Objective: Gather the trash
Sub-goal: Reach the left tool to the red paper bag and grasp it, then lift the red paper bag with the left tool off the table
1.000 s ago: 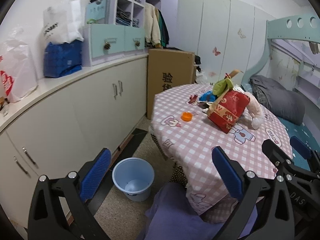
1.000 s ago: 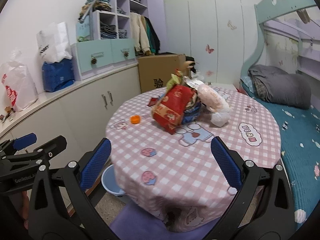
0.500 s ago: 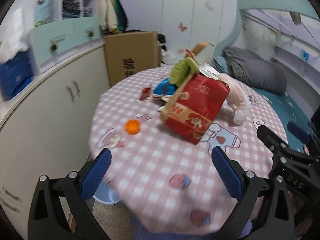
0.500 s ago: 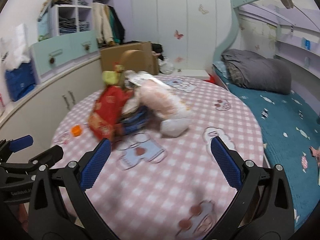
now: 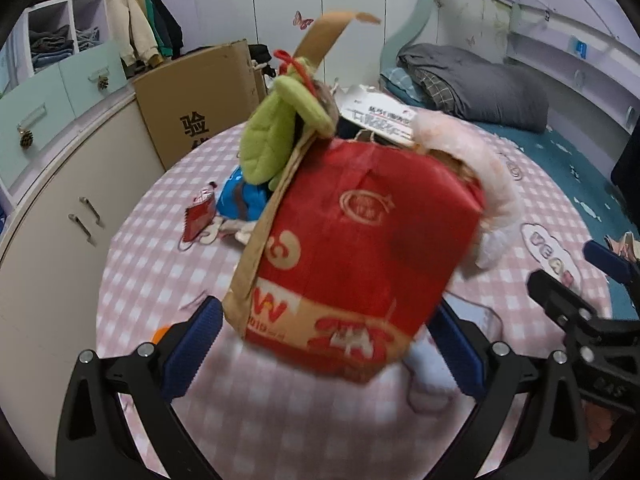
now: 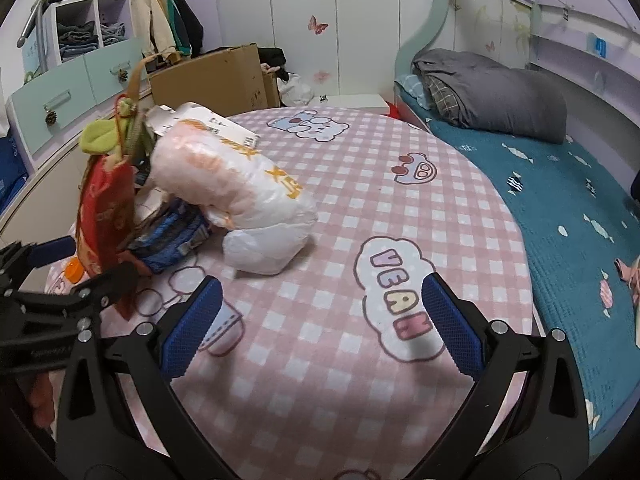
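A red bag with tan straps (image 5: 352, 248) stands on the round pink checked table (image 5: 152, 264), close in front of my open left gripper (image 5: 324, 344), between its spread jaws but not gripped. A green plush (image 5: 272, 136) hangs at its top. Behind it lie a small red wrapper (image 5: 199, 216), a blue packet (image 5: 240, 200) and a pink-white plastic pack (image 6: 232, 184). An orange cap (image 6: 74, 270) sits by the bag. My right gripper (image 6: 320, 328) is open and empty over the table, right of the pile; the red bag (image 6: 106, 208) shows at its left.
A cardboard box (image 5: 200, 100) stands behind the table by white cabinets (image 5: 52, 208). A bed with a teal cover (image 6: 568, 208) and grey bedding (image 6: 492, 92) runs along the right. The table's right half (image 6: 400, 208) carries only printed pictures.
My left gripper has swung from the floor bucket up to the table and closed in on the red bag. My right gripper has moved right, toward the bed side.
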### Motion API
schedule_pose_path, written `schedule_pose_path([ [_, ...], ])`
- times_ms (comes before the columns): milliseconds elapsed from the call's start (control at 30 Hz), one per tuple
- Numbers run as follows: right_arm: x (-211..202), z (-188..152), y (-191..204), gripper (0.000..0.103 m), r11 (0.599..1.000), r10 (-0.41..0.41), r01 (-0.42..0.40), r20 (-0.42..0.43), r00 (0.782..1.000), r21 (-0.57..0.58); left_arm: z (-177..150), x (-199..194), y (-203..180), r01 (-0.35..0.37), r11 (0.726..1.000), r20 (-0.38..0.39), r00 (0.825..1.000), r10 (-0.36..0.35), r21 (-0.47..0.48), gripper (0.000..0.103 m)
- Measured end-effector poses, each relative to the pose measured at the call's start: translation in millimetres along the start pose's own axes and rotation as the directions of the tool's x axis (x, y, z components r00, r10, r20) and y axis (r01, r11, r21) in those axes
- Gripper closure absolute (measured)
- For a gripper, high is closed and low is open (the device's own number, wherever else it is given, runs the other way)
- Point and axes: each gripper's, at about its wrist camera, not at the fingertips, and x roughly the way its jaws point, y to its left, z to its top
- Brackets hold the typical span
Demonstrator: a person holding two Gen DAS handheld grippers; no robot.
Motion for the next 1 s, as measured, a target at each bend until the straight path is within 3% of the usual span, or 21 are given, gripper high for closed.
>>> schedule_pose_path([
  [133,8,3,-1,0.005,1.000,0.000,0.000,-0.019,1.000,0.005,7,14,10,0.054,0.998,-0.009,0.998,-0.055,-0.038,0.005],
  [167,9,3,0,0.005,1.000,0.001,-0.001,-0.019,1.000,0.006,6,16,15,0.079,0.995,-0.015,0.997,-0.080,-0.064,0.009],
  [200,8,4,0,0.005,1.000,-0.002,0.002,-0.017,1.000,0.005,5,15,18,0.079,0.994,-0.016,0.997,-0.081,-0.079,0.024],
  [233,8,3,1,0.005,1.000,-0.006,0.006,-0.017,1.000,0.003,4,12,20,0.065,0.995,-0.010,0.998,-0.066,-0.082,0.029],
  [367,6,2,3,0.005,1.000,-0.003,0.003,-0.021,1.000,-0.002,-6,-2,29,0.098,0.989,0.005,0.995,-0.098,-0.109,0.035],
  [567,-9,-4,13,0.005,1.000,0.012,-0.012,-0.004,1.000,-0.017,-24,-22,31,0.125,0.982,0.012,0.992,-0.124,-0.140,0.036],
  [767,-24,-14,23,0.005,0.999,0.033,-0.033,0.002,0.999,-0.037,-39,-34,31,0.132,0.976,-0.001,0.991,-0.134,-0.171,0.028],
  [900,-30,-19,27,0.005,0.998,0.042,-0.042,-0.005,0.999,-0.042,-46,-49,38,0.174,0.960,0.026,0.985,-0.172,-0.218,0.019],
  [1000,-36,-20,28,0.005,0.998,0.048,-0.048,-0.001,0.999,-0.043,-51,-55,48,0.192,0.943,0.046,0.981,-0.187,-0.273,0.022],
])
